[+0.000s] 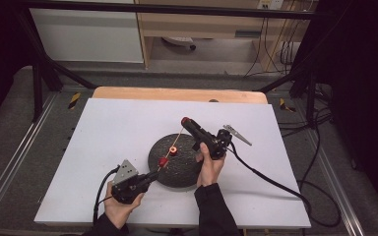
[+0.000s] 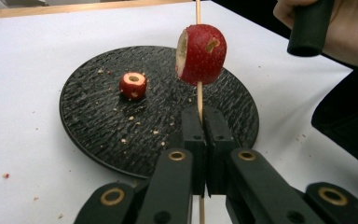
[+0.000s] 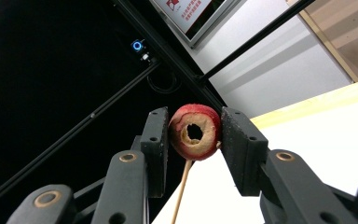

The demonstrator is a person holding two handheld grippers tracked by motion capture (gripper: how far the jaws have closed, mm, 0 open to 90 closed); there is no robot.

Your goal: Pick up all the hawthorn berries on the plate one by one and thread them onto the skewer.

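Over the black plate (image 1: 177, 169) we hold a thin skewer (image 1: 178, 137) slanting up between both hands; the left gripper (image 1: 150, 178) is clamped shut on its lower end, with one red fruit (image 2: 201, 53) already threaded just above the jaws; the right gripper (image 3: 195, 135) pinches a cored fruit (image 3: 195, 132) at the skewer's tip; we should keep the stick still, line its point with the hole, and push gently along its axis; a third piece (image 2: 133, 85) waits on the plate

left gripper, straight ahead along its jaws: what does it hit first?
Probably the red fruit piece threaded on the skewer that the left gripper is clamping, directly in line above the dark plate.
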